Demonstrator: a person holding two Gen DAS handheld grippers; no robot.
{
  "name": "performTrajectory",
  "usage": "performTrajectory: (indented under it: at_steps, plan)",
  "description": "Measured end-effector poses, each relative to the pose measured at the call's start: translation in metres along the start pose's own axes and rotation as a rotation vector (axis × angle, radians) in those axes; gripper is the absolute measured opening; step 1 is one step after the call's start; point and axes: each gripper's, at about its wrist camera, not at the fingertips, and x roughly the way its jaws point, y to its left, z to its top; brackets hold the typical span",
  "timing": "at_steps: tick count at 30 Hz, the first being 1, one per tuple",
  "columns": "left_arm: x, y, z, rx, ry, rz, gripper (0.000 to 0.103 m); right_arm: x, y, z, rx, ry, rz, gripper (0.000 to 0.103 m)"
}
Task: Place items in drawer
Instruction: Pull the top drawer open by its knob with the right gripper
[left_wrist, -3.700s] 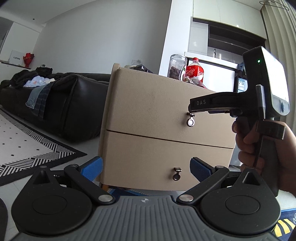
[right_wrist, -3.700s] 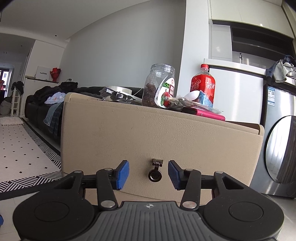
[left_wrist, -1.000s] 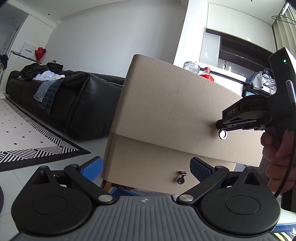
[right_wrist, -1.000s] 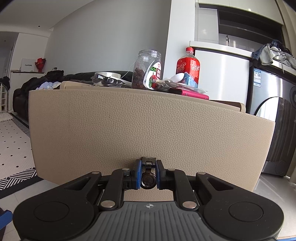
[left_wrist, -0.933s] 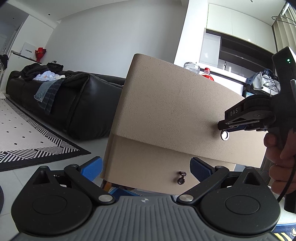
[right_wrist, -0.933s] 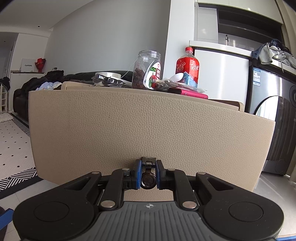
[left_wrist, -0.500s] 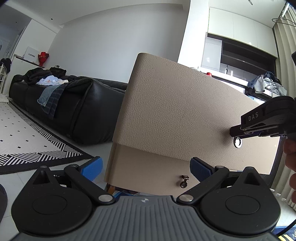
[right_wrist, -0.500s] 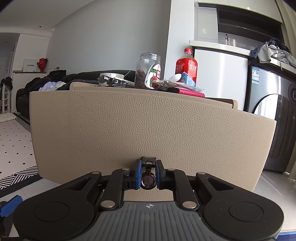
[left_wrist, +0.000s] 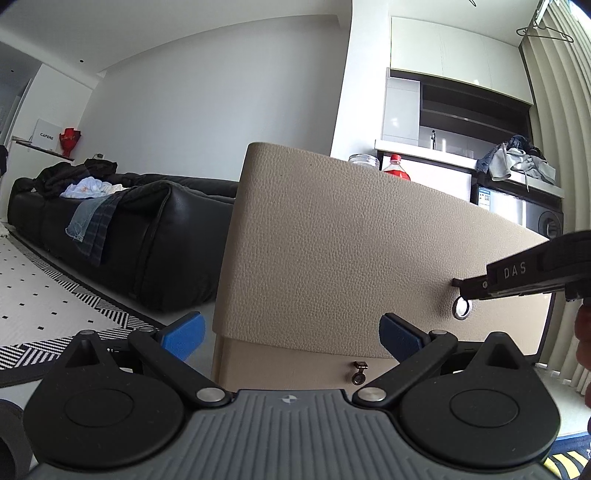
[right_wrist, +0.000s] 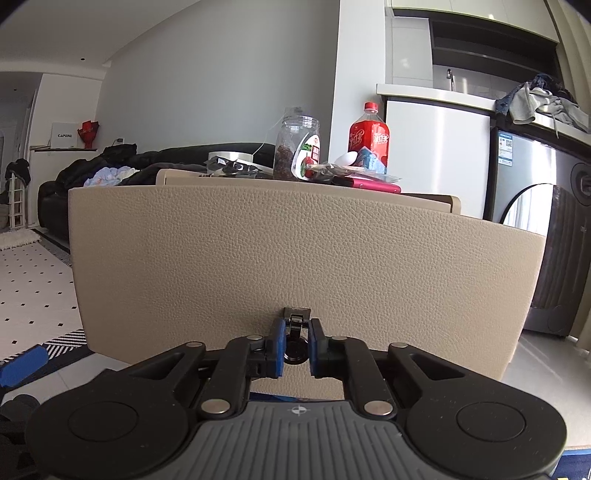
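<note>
A beige leather-look cabinet has its top drawer (right_wrist: 295, 258) pulled out toward me. In the right wrist view my right gripper (right_wrist: 295, 334) is shut on the drawer's metal ring pull (right_wrist: 295, 350), with a blue pad on each side of it. The left wrist view shows that gripper (left_wrist: 471, 285) from the side, at the drawer front (left_wrist: 332, 240), the ring (left_wrist: 463, 307) hanging just below its tip. My left gripper (left_wrist: 291, 332) is open and holds nothing, low in front of the cabinet's left corner. On the cabinet top stand a clear jar (right_wrist: 297, 147), a red cola bottle (right_wrist: 369, 136), a pink flat item (right_wrist: 371, 183) and packets.
The lower drawer (left_wrist: 295, 365) is closed, its small pull (left_wrist: 358, 373) visible. A black sofa (left_wrist: 129, 221) with clothes stands to the left, with a black-and-white rug (left_wrist: 44, 306) before it. A washing machine (right_wrist: 546, 258) is on the right. A person's hand (left_wrist: 583, 339) holds the right gripper.
Over the last second the right gripper has stayed shut on the ring pull and the top drawer has slid further out. At 3.7 s ago that gripper was open and the drawer closed.
</note>
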Motion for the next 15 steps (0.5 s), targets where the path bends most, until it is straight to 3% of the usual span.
performTrajectory:
  at_steps: [3,15]
  plan:
    - [-0.010,-0.002,0.013,0.006,0.010,-0.008,0.103,-0.008,0.002,0.000,-0.008,0.014,0.047,0.000]
    - [-0.032,-0.009,0.042,0.030,0.005,0.001,0.103,-0.027,-0.004,0.010,0.037,-0.013,0.077,0.001]
